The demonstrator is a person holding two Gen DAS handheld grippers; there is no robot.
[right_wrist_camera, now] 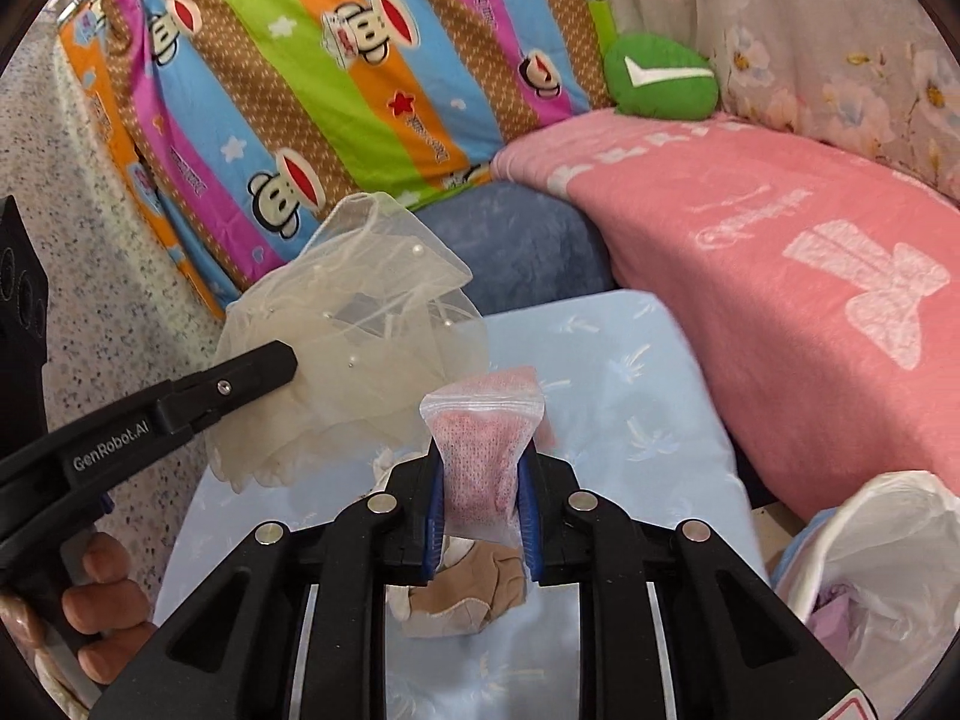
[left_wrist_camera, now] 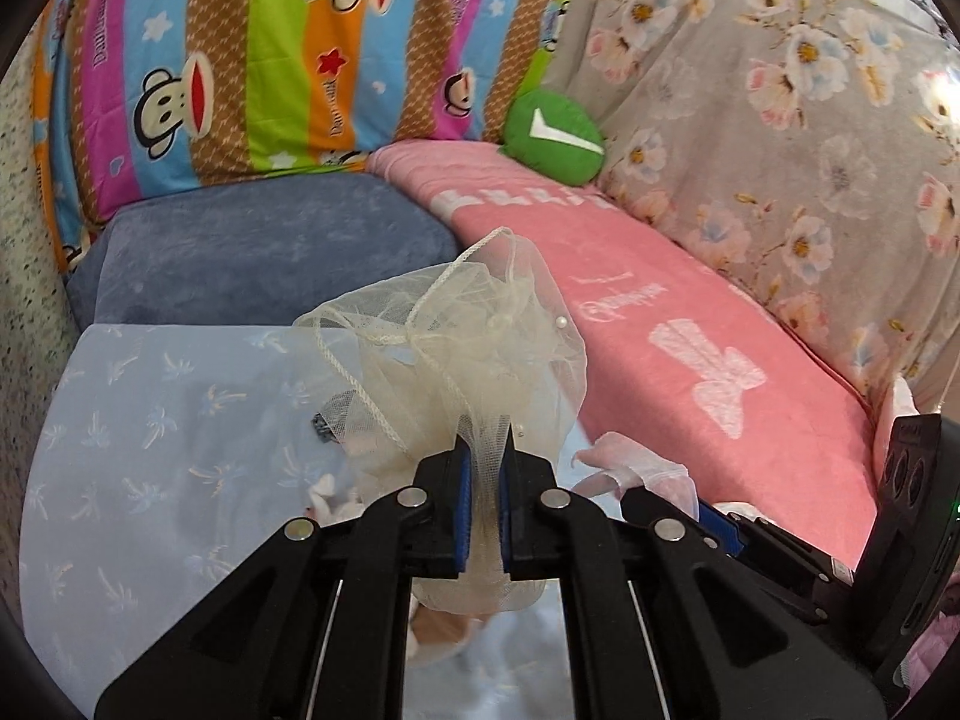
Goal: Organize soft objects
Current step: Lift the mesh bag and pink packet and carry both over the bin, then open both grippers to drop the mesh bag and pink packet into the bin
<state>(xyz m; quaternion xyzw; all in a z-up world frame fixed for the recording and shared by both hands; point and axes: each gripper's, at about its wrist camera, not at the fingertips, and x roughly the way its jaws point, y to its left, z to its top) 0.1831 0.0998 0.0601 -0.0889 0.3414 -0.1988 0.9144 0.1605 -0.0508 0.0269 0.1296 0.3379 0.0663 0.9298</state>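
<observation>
My left gripper (left_wrist_camera: 486,441) is shut on a cream mesh drawstring pouch (left_wrist_camera: 456,336) with small pearls, held up above the light blue cloth (left_wrist_camera: 150,432). The same pouch (right_wrist_camera: 354,336) shows at the left of the right wrist view, pinched by the left gripper (right_wrist_camera: 282,363), a hand around its handle. My right gripper (right_wrist_camera: 483,462) is shut on a small clear zip bag of pink fabric (right_wrist_camera: 480,438). Below it a beige and white soft item (right_wrist_camera: 462,600) lies on the light blue cloth (right_wrist_camera: 630,408). The right gripper's fingers (left_wrist_camera: 660,501) appear low right in the left wrist view, holding the pink bag (left_wrist_camera: 630,468).
A blue velvet cushion (left_wrist_camera: 258,246), a pink towel (left_wrist_camera: 690,324) and a green check-mark cushion (left_wrist_camera: 555,135) lie behind. A striped cartoon quilt (left_wrist_camera: 270,48) and floral fabric (left_wrist_camera: 780,120) back them. A white plastic bag (right_wrist_camera: 870,570) sits at the right.
</observation>
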